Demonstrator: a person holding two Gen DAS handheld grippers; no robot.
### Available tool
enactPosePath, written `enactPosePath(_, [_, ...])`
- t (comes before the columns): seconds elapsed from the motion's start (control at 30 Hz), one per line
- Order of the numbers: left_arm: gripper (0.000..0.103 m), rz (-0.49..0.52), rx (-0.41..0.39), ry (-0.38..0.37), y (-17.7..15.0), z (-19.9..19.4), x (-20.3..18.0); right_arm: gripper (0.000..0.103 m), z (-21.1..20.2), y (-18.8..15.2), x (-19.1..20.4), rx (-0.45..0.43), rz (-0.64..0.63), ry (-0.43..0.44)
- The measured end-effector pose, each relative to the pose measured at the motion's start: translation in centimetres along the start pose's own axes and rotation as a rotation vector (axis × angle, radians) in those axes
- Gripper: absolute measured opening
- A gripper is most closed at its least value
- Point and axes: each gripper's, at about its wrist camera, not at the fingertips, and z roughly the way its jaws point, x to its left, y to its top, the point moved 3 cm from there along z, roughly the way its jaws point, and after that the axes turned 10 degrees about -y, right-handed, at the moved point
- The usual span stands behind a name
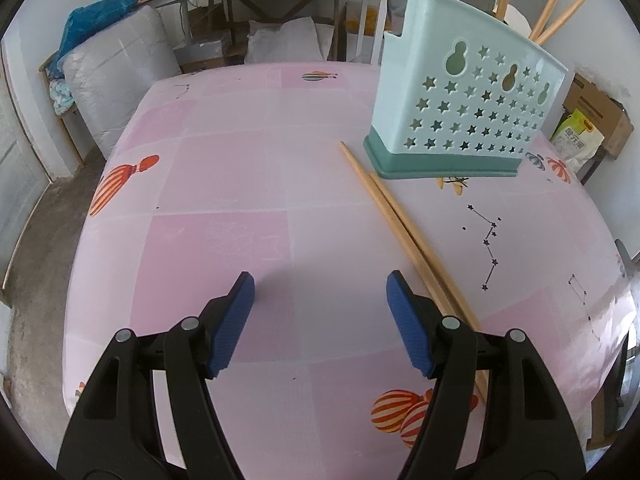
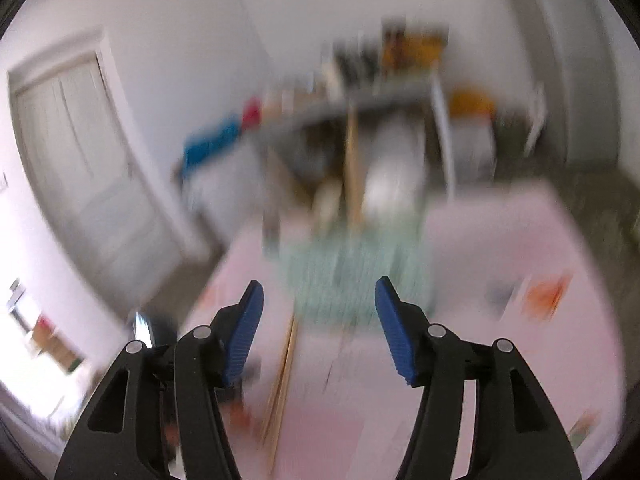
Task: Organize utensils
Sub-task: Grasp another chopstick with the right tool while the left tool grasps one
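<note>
My left tool (image 1: 320, 284) hangs over the pink patterned surface (image 1: 224, 184), jaws well apart with nothing between the blue pads (image 1: 234, 320). The landmark is the mint utensil holder (image 1: 464, 96) with star cut-outs, standing upright on the surface. Two wooden chopsticks (image 1: 404, 236) lie side by side on the surface, their far ends just in front of the holder's dark green base; their near ends run under my left tool's right finger. More wooden sticks (image 1: 560, 12) rise out of the holder's top.

The right wrist view is heavily blurred. My right tool (image 2: 319, 292) has its jaws spread and empty. The holder (image 2: 352, 272) shows as a mint smear just beyond its tips, and the chopsticks (image 2: 286, 372) lie on the surface in front of the holder.
</note>
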Motion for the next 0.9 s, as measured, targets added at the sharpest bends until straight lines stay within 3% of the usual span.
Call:
enactPosePath(0.07, [0.065, 0.000, 0.001, -0.006, 0.0, -0.1, 0.1, 0.054, 4.0, -5.2, 1.4, 0.210, 0.006, 0.048])
enactPosePath(0.13, [0.065, -0.001, 0.003, -0.016, -0.1, -0.3, 0.1, 0.045, 6.4, -8.6, 2.7, 0.320, -0.029, 0.054])
enactPosePath(0.23, [0.065, 0.008, 0.000, -0.023, -0.4, -0.8, 0.1, 0.036, 8.5, -11.2, 4.0, 0.399, -0.094, 0.033])
enactPosePath(0.4, [0.065, 0.025, -0.016, -0.047, -0.7, -1.9, -0.3, 0.025, 9.5, -11.3, 4.8, 0.394, -0.164, 0.001])
enactPosePath(0.53, [0.064, 0.030, -0.019, -0.091, -0.6, -2.4, -1.3, 0.008, 10.0, -11.1, 5.7, 0.394, -0.229, -0.037])
enactPosePath(0.73, [0.062, 0.071, 0.013, -0.177, -0.3, -1.9, -4.1, 0.007, 8.6, -11.1, 4.9, 0.409, -0.206, -0.077])
enactPosePath(0.9, [0.055, 0.107, 0.057, -0.198, -0.4, -0.9, -6.0, 0.007, 6.0, -12.0, 2.4, 0.429, -0.142, -0.122])
